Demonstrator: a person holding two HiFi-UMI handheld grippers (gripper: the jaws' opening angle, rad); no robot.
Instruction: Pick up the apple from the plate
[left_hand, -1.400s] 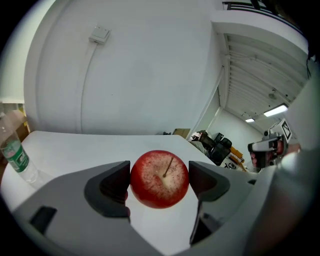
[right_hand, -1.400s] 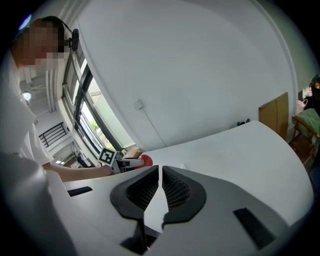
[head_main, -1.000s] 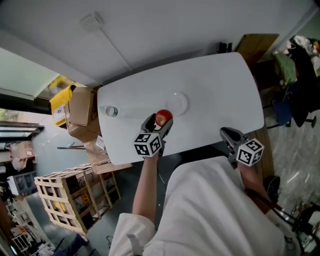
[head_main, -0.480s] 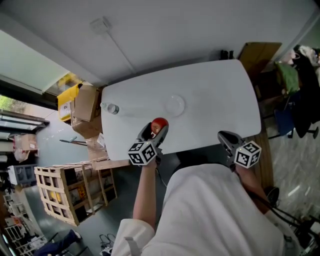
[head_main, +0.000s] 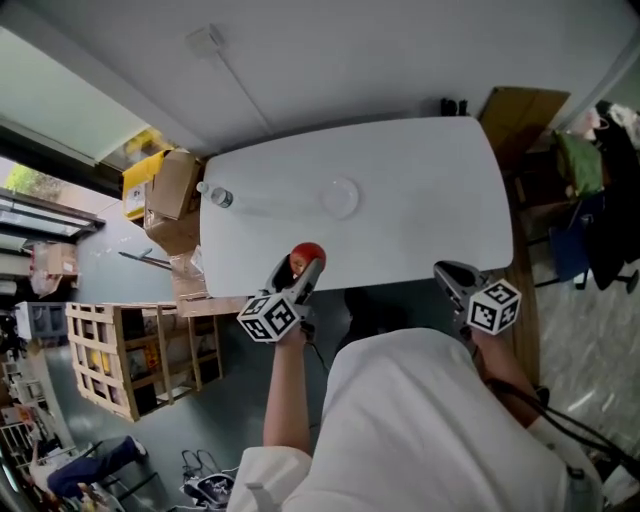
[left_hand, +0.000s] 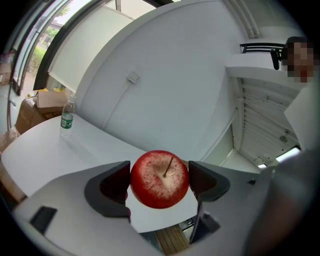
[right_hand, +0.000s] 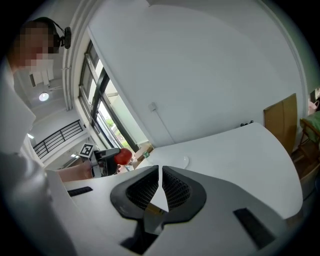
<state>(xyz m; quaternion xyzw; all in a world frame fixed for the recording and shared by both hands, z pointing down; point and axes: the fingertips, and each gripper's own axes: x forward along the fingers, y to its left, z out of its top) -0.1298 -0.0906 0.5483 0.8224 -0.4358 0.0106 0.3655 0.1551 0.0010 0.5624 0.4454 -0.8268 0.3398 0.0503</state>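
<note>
Pinching the apple (left_hand: 159, 172) are the left gripper (left_hand: 160, 184) fingers (left_hand: 113, 186), while the right gripper (right_hand: 160, 178) fingers (right_hand: 142, 193) meet, empty

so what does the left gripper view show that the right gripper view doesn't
Left gripper view only: the stem of the apple, seen close up. Right gripper view only: the right gripper, jaws together and empty, and the bare plate on the table. Both: the apple held in the left gripper, the white table and the wall.
</note>
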